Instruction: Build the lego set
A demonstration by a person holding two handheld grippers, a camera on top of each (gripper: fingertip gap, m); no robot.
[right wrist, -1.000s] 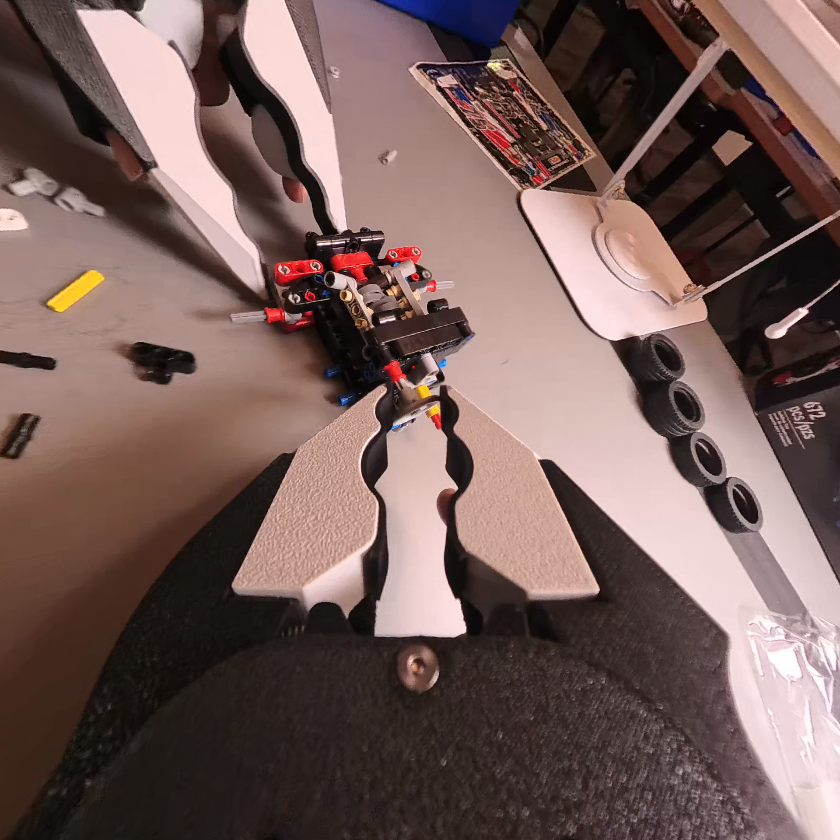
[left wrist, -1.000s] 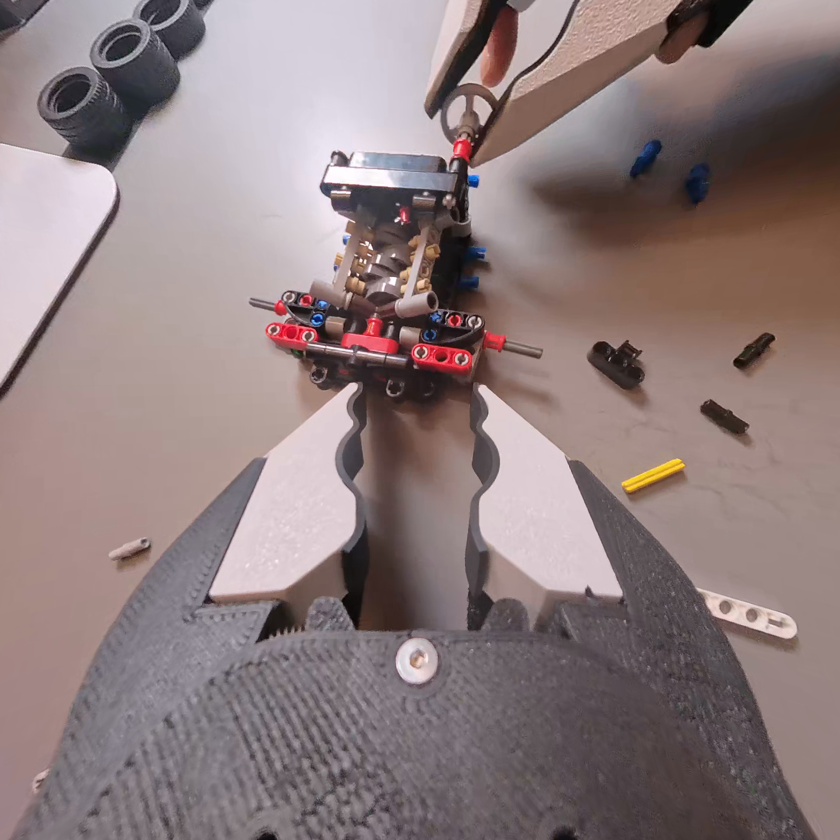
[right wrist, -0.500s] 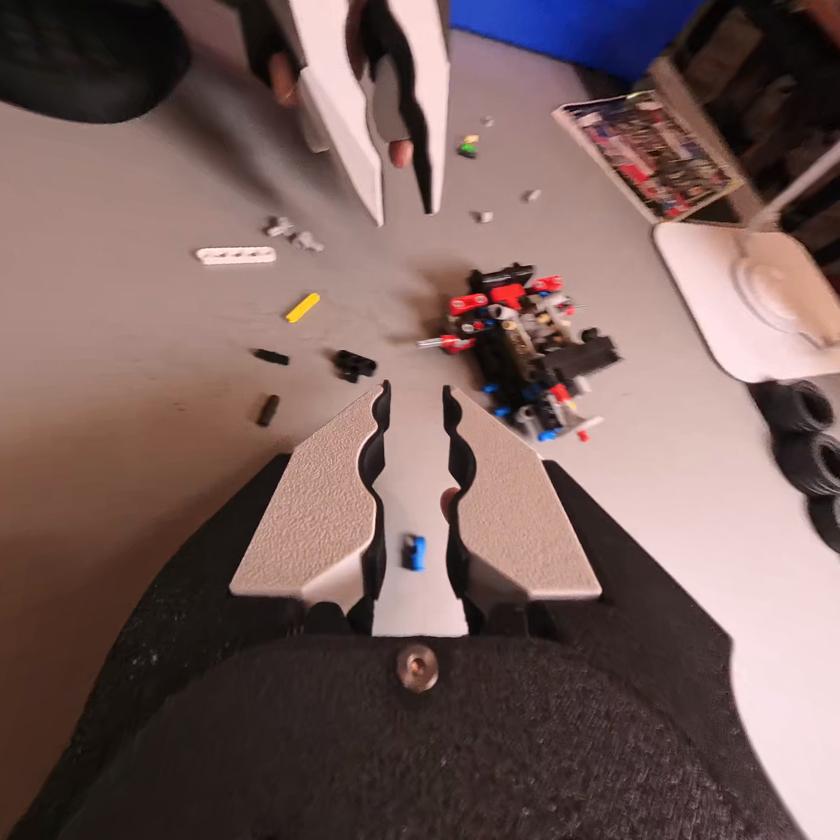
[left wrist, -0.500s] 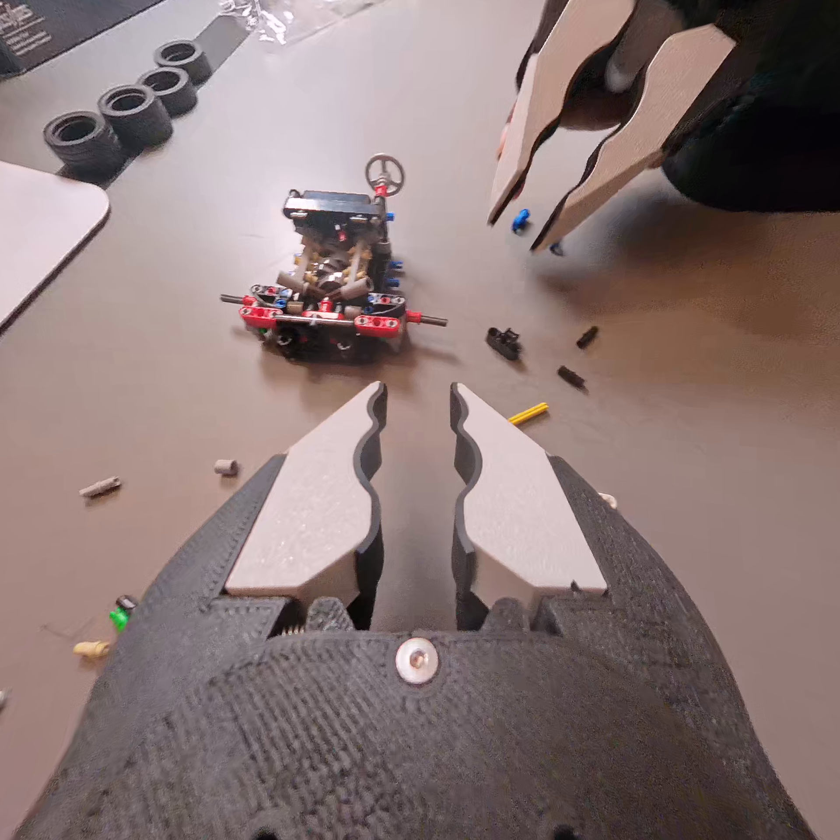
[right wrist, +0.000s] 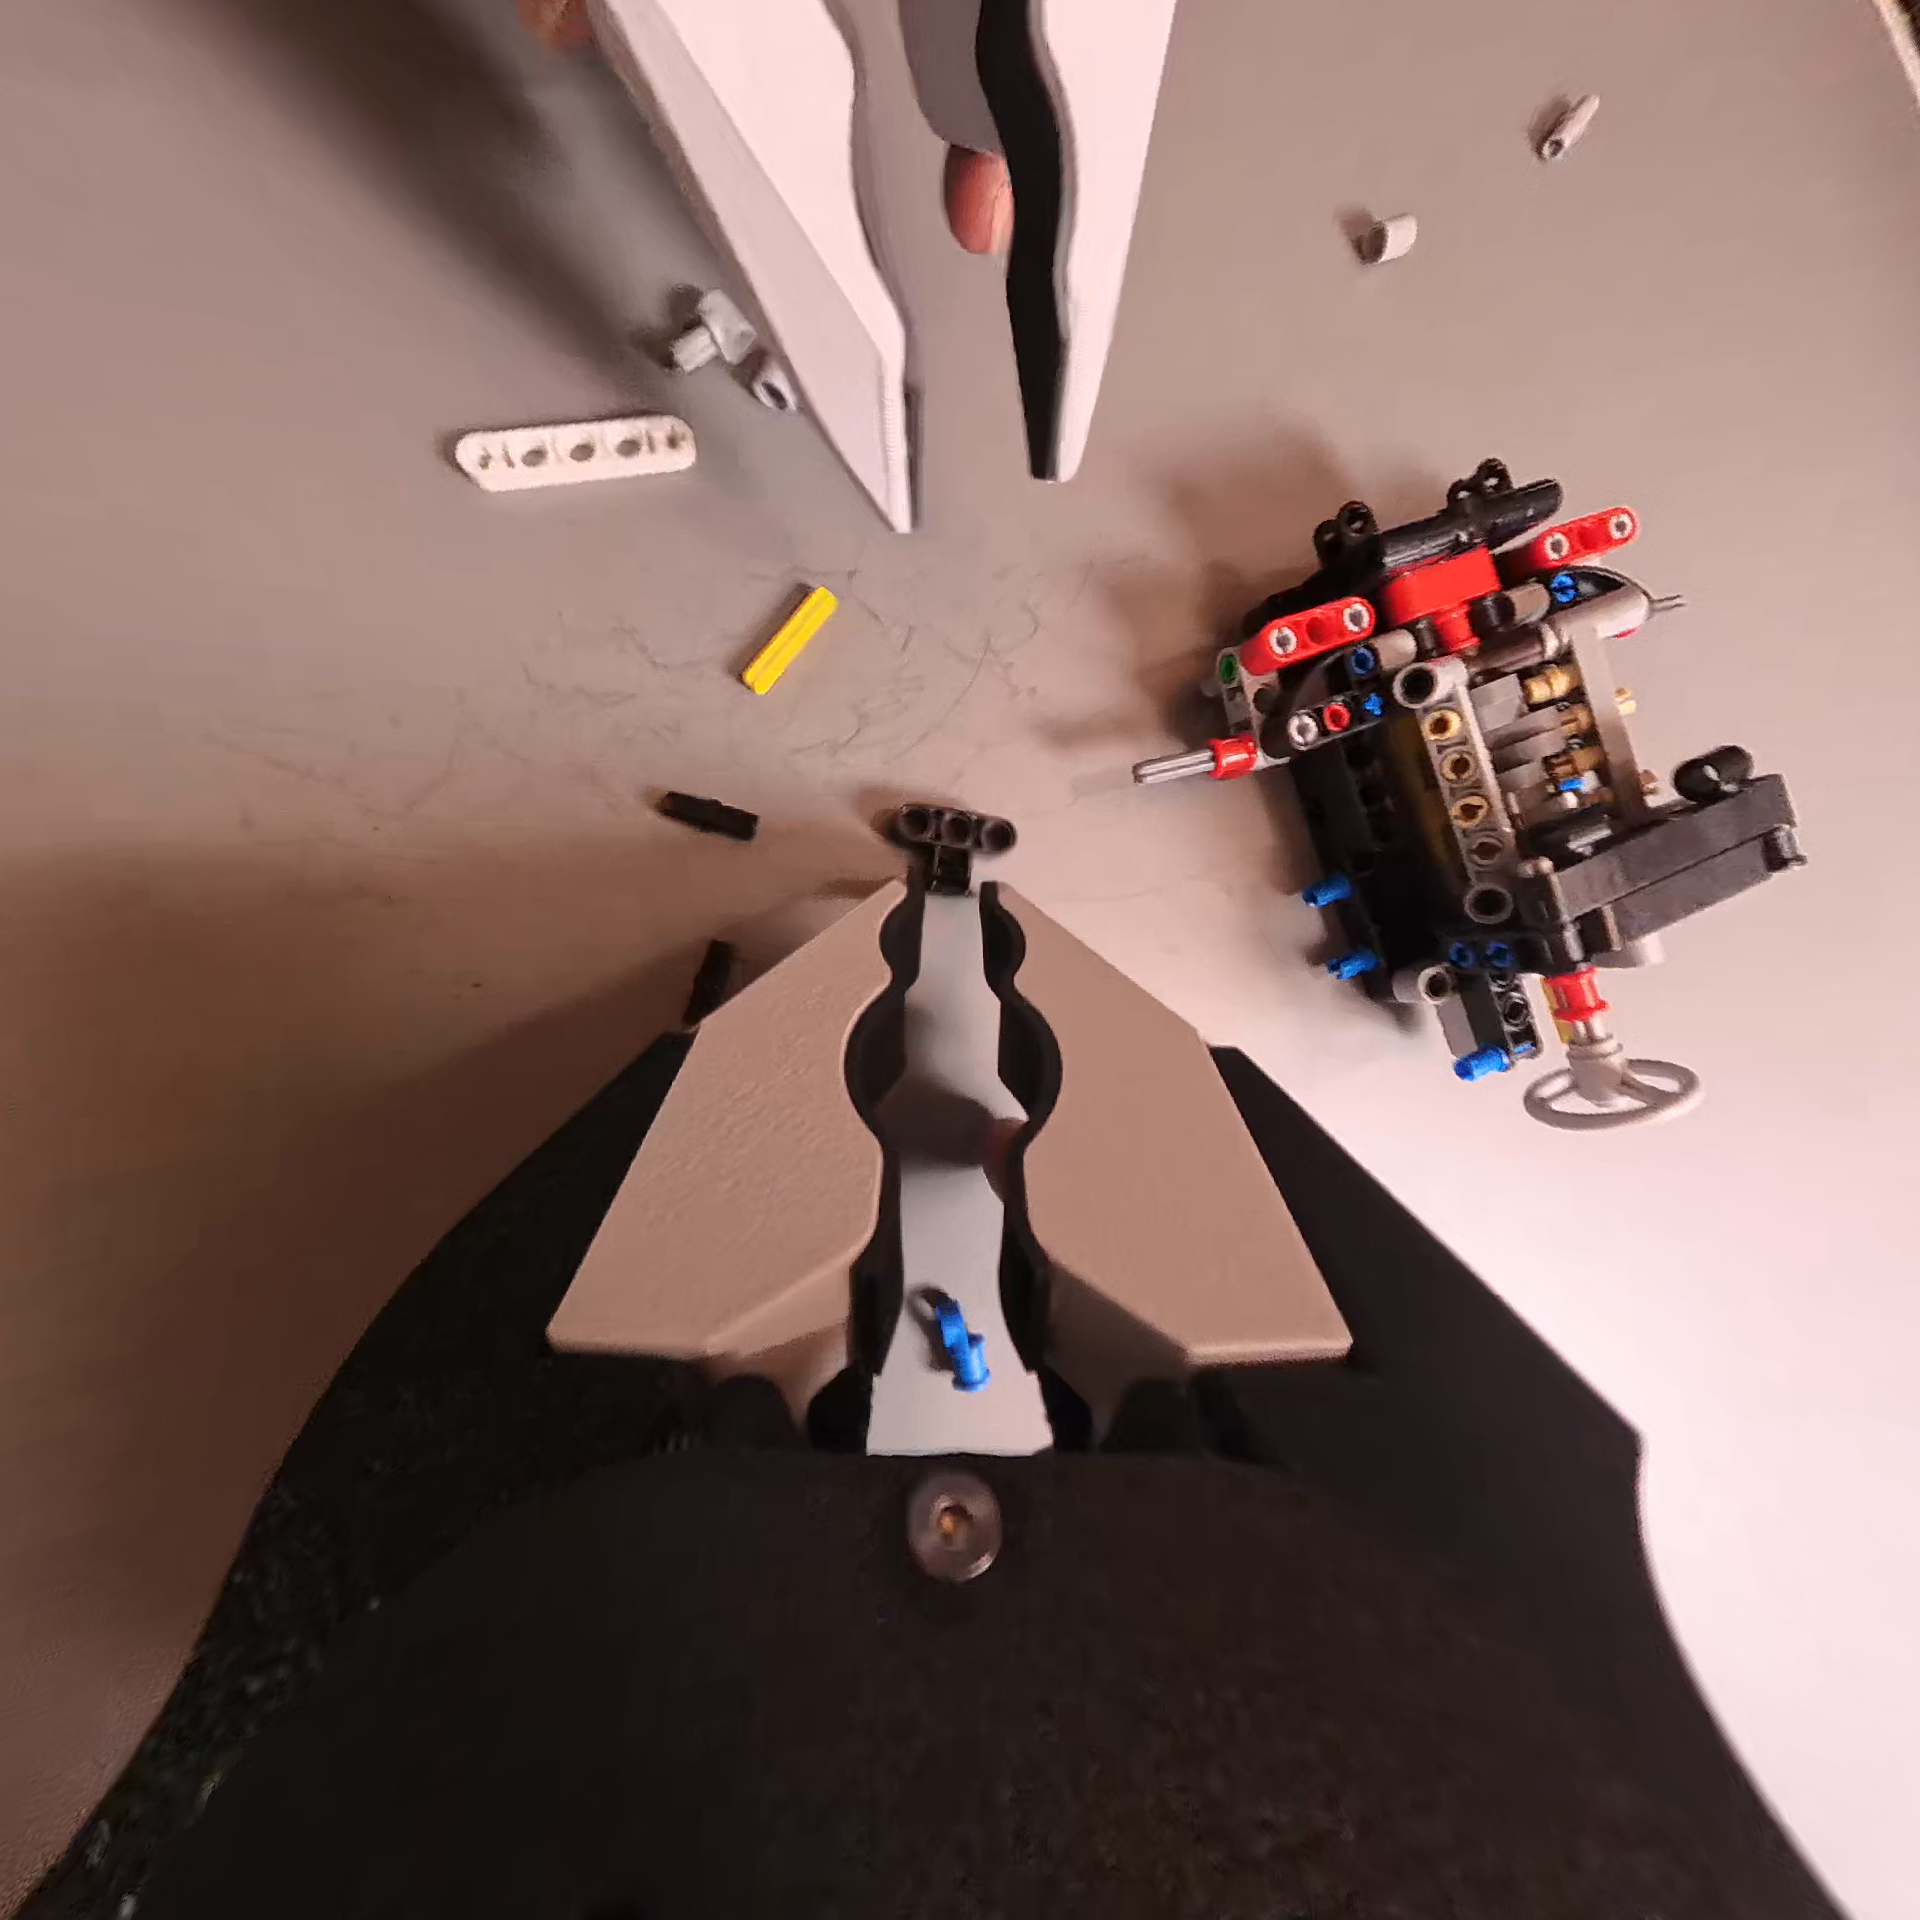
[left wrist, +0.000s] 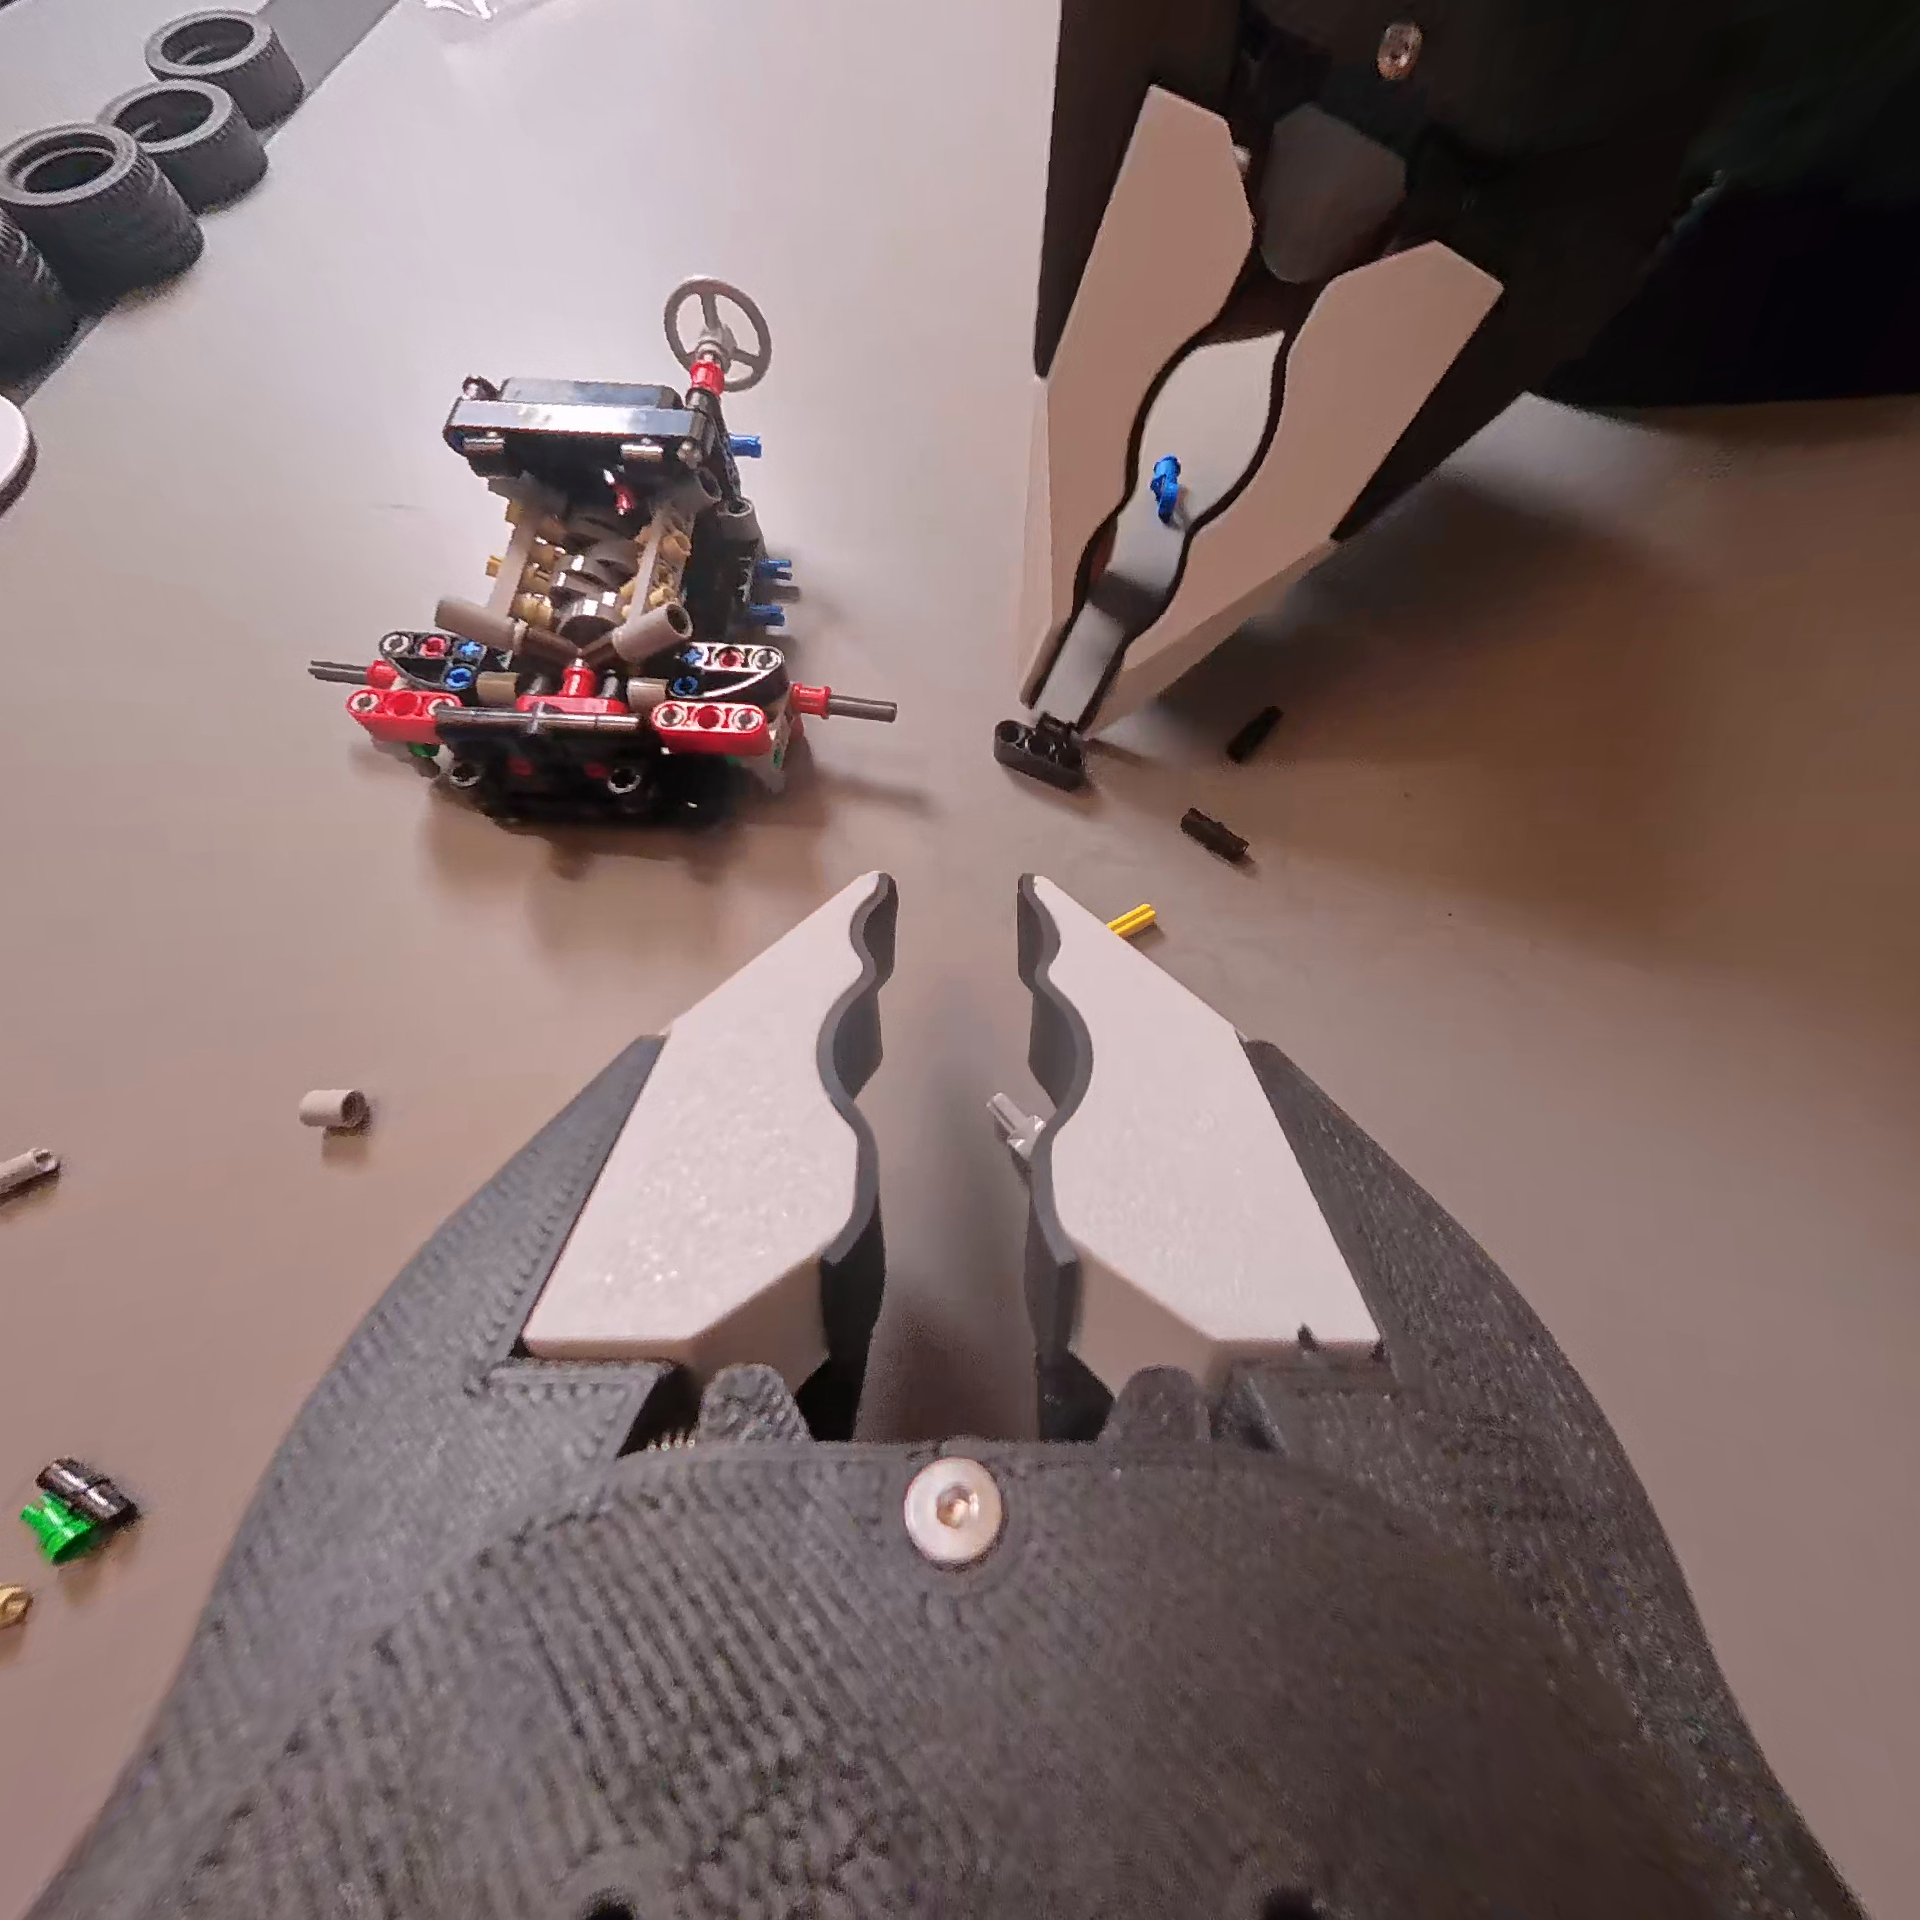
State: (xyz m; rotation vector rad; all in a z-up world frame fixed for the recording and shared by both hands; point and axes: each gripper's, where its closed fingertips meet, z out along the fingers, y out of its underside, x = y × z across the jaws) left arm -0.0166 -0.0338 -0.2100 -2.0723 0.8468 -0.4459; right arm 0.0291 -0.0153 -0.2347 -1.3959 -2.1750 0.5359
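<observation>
With the half-built lego chassis (right wrist: 1486,790) parked off to the side on the tabletop (right wrist: 1039,644), right gripper (right wrist: 940,888) down at the small black connector (right wrist: 954,831) — jaws narrow, not yet pinching — left gripper (left wrist: 956,883) idle, slightly parted, empty.

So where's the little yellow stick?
The yellow stick lies on the table in the right wrist view, between the white beam and the black pin.

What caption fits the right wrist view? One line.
Right gripper closing on black connector, chassis alongside.
</observation>
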